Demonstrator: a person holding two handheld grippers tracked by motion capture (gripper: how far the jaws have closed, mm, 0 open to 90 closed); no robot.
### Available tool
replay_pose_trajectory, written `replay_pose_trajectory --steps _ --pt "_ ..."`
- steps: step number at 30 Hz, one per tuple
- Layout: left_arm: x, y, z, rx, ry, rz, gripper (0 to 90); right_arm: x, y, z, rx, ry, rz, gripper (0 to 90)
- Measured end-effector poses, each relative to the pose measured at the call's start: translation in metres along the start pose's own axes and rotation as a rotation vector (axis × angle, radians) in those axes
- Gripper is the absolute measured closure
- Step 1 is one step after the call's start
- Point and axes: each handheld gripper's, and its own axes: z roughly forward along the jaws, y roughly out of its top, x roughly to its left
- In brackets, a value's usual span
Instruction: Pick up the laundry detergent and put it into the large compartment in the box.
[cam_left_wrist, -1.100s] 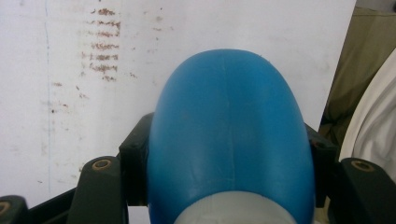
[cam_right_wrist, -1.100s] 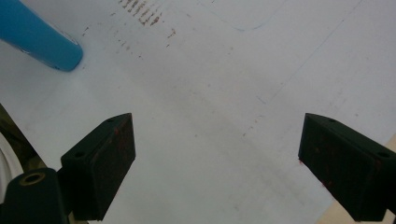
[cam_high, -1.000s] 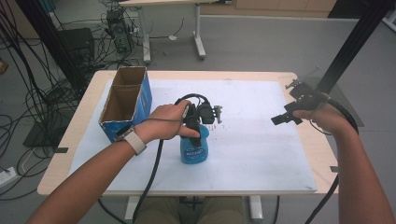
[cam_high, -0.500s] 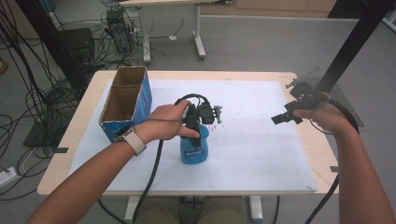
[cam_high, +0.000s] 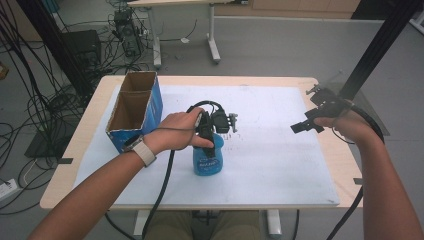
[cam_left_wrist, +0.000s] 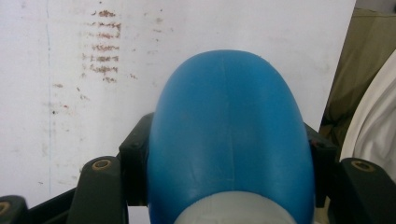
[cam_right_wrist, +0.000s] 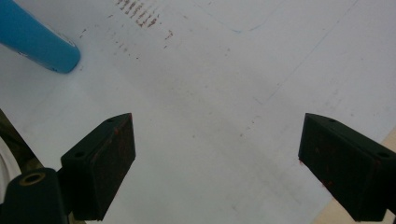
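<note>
One blue bottle (cam_high: 208, 159) stands upright on the white sheet (cam_high: 270, 165) that covers the table (cam_high: 90, 135), toward the near middle of the sheet. There is one of it, one open cardboard box (cam_high: 135, 110) with blue sides and two compartments, and two grippers.

The left gripper (cam_high: 212, 131) comes down on the bottle from above, with the person's left hand (cam_high: 175, 132) wrapped around it; a watch with a pale strap (cam_high: 145, 151) sits on that wrist. The left gripper view looks down the bottle's rounded blue shoulder (cam_left_wrist: 231, 135), and there the two black jaws press against its sides, left and right, clamped on it. That close view also shows a pale collar at the bottle's top and rows of small brown marks (cam_left_wrist: 103, 58) on the sheet beyond, too fine to make out from the high view.

The right gripper (cam_high: 306, 125) is held well apart from the bottle, over the right edge of the sheet, in the person's right hand (cam_high: 350, 125). Its own view shows both jaws spread wide with nothing between them but bare sheet; the bottle's blue side (cam_right_wrist: 39, 44) crosses the upper left corner there, and the table's wood edge shows at the lower right.

The box lies at the left of the table, just beside the sheet's far left corner, its openings facing up, near the left forearm but not touching it.
</note>
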Motion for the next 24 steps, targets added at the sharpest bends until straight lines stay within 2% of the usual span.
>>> replay_pose_trajectory --steps 24 --pt "-0.0019 -0.0007 -0.0002 -0.003 0.007 0.004 37.8 0.0008 0.0019 -0.0026 -0.001 -0.007 -0.002 11.0"
